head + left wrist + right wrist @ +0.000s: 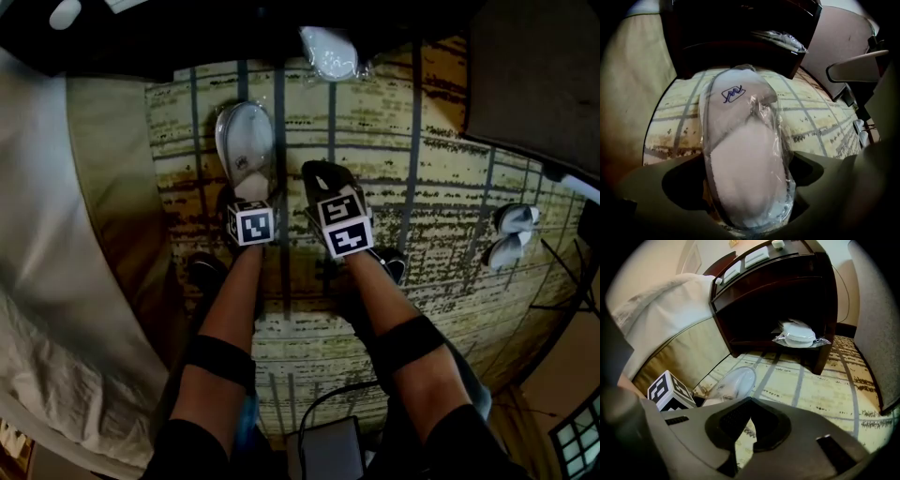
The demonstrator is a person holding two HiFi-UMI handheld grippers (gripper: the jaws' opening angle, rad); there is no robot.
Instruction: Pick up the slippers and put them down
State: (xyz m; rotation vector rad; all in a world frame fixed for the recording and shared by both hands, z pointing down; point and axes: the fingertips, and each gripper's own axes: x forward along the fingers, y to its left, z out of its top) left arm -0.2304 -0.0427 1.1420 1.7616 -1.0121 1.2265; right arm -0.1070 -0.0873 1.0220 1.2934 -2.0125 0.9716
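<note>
While the left tool (249,192) grips the bagged slipper (740,140) by its heel, the right tool (749,427) beside it is closed on nothing; the slipper shows upper centre-left in the head view, toe toward the frame's top, over the carpet (441,187).

The white slippers (740,159) look soft and fluffy, like cloth. They sit inside a clear, shiny, crinkly plastic bag (764,101). The carpet (441,187) looks rough and woven, and the dark wood cabinet (820,296) is smooth and shiny.
</note>
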